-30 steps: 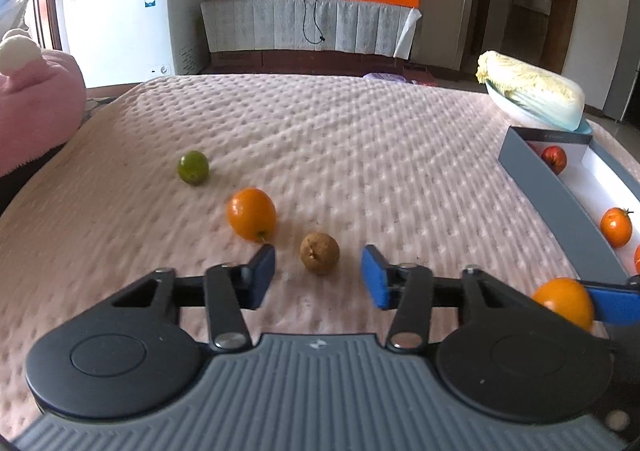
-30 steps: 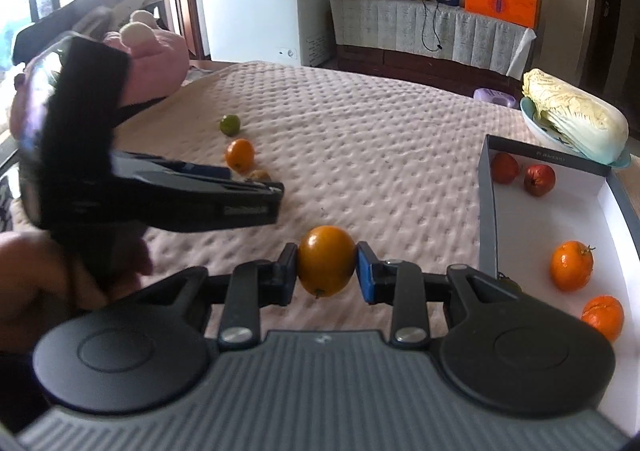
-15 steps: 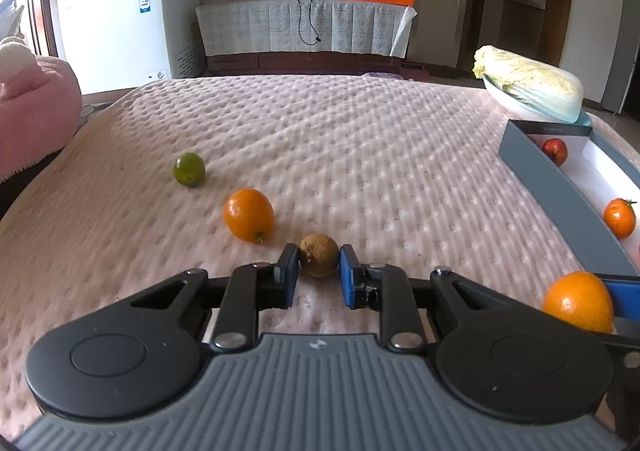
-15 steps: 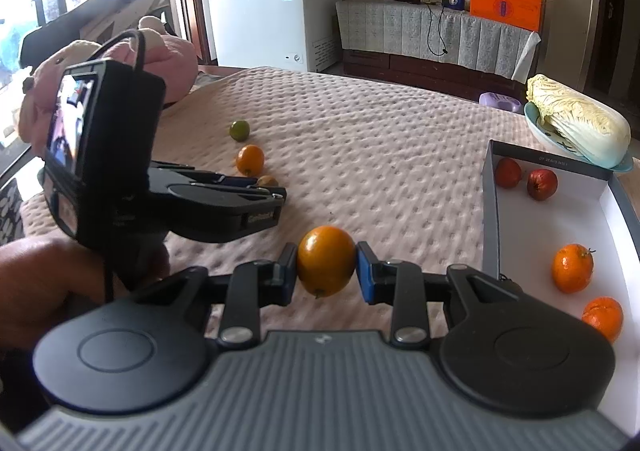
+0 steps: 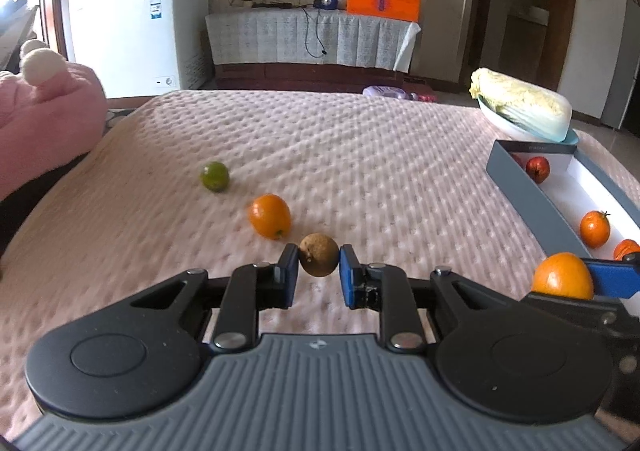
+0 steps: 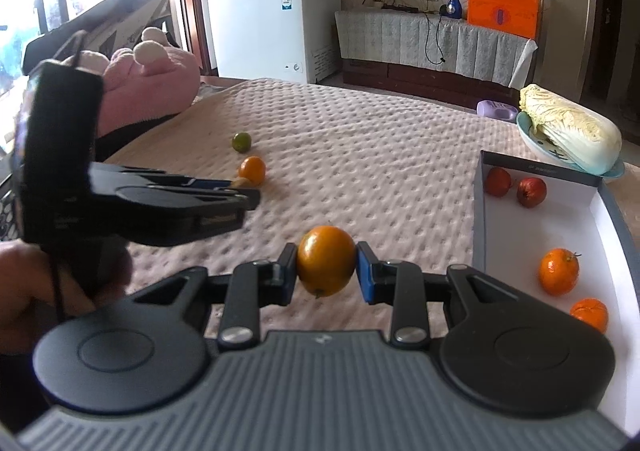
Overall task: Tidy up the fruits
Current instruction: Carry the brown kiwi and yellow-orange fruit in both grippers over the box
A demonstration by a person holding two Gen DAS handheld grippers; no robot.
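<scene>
L gripper clamps brown fruit; R gripper clamps orange; box cropped.

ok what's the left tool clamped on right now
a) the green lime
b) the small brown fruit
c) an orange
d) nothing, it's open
b: in the left wrist view the left tool has both blue pads pressed against the small brown fruit, while the green lime lies untouched further back on the pink bedspread.

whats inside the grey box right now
The grey box holds four fruits on its white floor: two red ones at the far end and two orange ones nearer. The right gripper's body covers its near corner.
</scene>
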